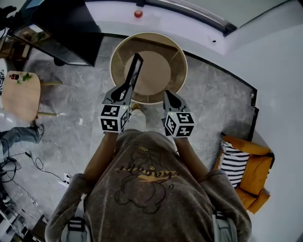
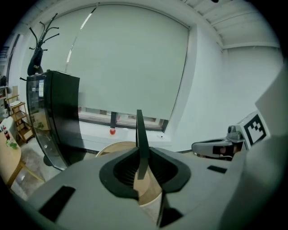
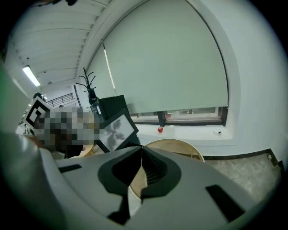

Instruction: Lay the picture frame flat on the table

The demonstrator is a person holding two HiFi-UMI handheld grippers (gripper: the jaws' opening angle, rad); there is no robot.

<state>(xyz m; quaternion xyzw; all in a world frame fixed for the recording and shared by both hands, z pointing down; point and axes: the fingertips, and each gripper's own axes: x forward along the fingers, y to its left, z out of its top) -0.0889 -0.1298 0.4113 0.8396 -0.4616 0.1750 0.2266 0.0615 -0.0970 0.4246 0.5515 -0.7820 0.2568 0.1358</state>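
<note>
At the far left of the head view, a small wooden side table (image 1: pixel 19 97) stands on the grey stone floor (image 1: pixel 80 137), with a dark cabinet (image 1: pixel 66 28) beyond it. The left gripper (image 1: pixel 127 89) is held out in front of the person, angled downward, with its marker cube next to the person's forearm. In the left gripper view its jaws are clamped on the bottom portion of the picture frame (image 1: pixel 134 72), with one pad on each face of the frame. The frame is black and thin. It stands on edge, nearly upright, and leans slightly away from the gripper. It is positioned over the near left part of the round table (image 1: pixel 150 35), a light wooden table with a raised rim. No view shows whether the lower edge of the frame touches the tabletop. The right gripper view shows the front of the frame, which carries a pale print with a dark leaf-like motif. A small red object (image 1: pixel 138 13) sits on the white window sill (image 1: pixel 180 14) behind the table. The right gripper (image 1: pixel 166 94) is level with the left gripper, beside it but apart from it, and its tips are at the near rim of the table. Its jaws are together at the tips, and nothing is held between them. At the far right, an orange seat (image 1: pixel 255 175) with a black-and-white striped cushion (image 1: pixel 235 160) stands against the wall.
</note>
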